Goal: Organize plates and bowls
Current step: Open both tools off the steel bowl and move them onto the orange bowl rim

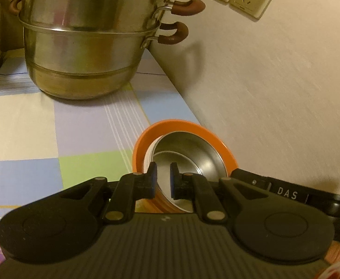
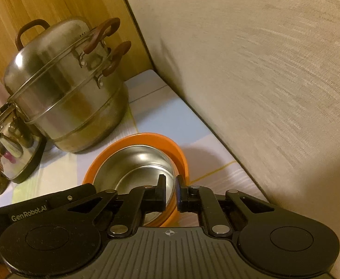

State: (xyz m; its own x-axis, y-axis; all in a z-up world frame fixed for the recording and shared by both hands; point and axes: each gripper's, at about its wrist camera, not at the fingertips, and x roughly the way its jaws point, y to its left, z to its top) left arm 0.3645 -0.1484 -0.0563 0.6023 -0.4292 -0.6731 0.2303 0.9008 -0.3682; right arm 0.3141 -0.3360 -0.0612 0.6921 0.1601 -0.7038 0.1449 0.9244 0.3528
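left gripper [image 1: 163,177] jaws nearly shut, clamped on near-left wall of orange bowl [image 1: 218,143]. right gripper [image 2: 171,191] jaws likewise pinched on its right rim. steel bowl [image 2: 132,165] nested inside orange one, tilted. both over checked desk [image 1: 53,121] by wall [image 1: 274,81]. behind: steel steamer pot [image 1: 88,44], kettle [image 2: 5,148] far left.

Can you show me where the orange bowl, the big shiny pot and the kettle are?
orange bowl [image 2: 181,160]: right wrist view, on its orange rim at the right.
big shiny pot [image 1: 86,53]: left wrist view, on its steel side wall.
kettle [image 2: 4,148]: right wrist view, on its shiny body at the left edge.
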